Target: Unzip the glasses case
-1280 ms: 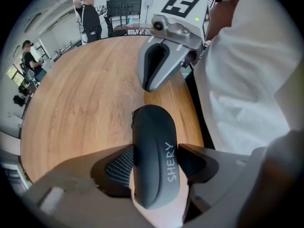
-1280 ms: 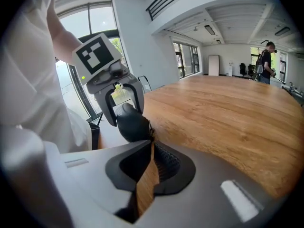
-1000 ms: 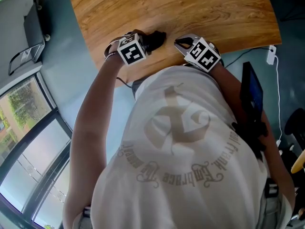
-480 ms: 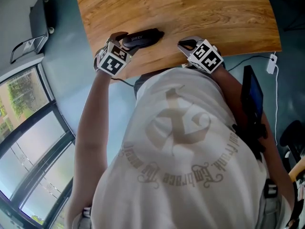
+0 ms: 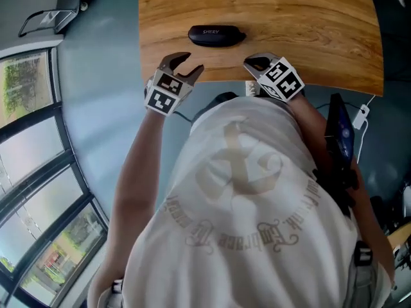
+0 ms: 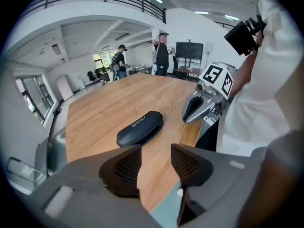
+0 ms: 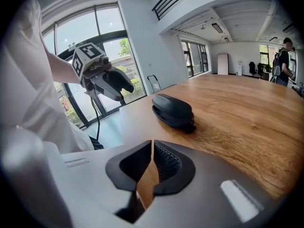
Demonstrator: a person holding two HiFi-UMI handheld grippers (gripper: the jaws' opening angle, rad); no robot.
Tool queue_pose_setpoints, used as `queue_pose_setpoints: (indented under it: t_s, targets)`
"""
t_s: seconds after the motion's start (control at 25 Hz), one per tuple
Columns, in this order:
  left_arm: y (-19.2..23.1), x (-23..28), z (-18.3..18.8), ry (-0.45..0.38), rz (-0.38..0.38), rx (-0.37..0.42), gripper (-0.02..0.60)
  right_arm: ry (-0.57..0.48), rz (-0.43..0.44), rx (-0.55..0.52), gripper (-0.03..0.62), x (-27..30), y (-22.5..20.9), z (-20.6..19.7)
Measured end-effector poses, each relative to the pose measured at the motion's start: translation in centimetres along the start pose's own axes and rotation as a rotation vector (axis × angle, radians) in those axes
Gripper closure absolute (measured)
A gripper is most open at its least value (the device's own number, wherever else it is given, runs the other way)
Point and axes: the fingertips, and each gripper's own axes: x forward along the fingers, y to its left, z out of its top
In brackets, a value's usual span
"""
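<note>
**Item 1.** Black, oblong, hard-shell glasses case with white lettering on the lid.
- Lies flat on the light-brown wooden table, close to the near edge, long side parallel to that edge.
- Lid down on the base, seam closed as far as visible.
- Touched by neither gripper.

**Item 2.** Left gripper: grey body, black ribbed pads, marker cube at the wrist end.
- Hangs over the near table edge, near the case's left end and short of it, tilted down towards the tabletop.
- Jaws about half apart, just now closing.
- Nothing between the pads except bare wood and floor seen through the gap.
- Holds nothing.

**Item 3.** Right gripper: same build, with its own marker cube.
- Sits at the near table edge, near the case's right end and apart from it.
- Jaws drawn together to a thin slit, with nothing gripped.

**Item 4.** White shirt with a pale printed emblem, worn by the person.
- Fills the lower half of the head view.

**Item 5.** Tall framed windows.
- Along the left of the head view, with greenery outside.

**Item 6.** People standing.
- At the far end of the room beyond the table, in the left gripper view.
</note>
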Motion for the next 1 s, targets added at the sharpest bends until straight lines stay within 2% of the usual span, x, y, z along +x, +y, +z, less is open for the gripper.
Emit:
queue_pose_setpoints:
  t_s: [0.16, 0.28, 0.48, 0.64, 0.8, 1.0]
  targets:
    - [-2.4, -2.2, -3.4, -0.092, 0.018, -0.144, 0.422, 0.020, 0.037, -0.034, 0.571, 0.3, 3.2, -0.1]
    - [-5.2, -5.0, -5.9, -0.181, 0.032, -0.254, 0.457, 0.029, 0.075, -0.018, 0.571, -0.3, 7.2, -0.8]
    - [-8.2, -7.8, -5.9, -0.358, 0.000, -0.380, 0.545, -0.037, 0.125, 0.029, 0.571, -2.4, 10.7, 0.7]
    - [-9.3, -9.4, -6.0, -0.456, -0.026, -0.429, 0.577, -0.114, 0.145, 0.090, 0.571, -2.8, 13.3, 2.7]
    - [-9.6, -9.5, -5.4, -0.523, -0.037, -0.465, 0.577, -0.183, 0.145, 0.111, 0.581, -4.1, 14.3, 4.1]
    - [-8.9, -9.5, -6.1, -0.550, -0.031, -0.492, 0.577, -0.199, 0.132, 0.103, 0.585, -4.4, 14.3, 5.1]
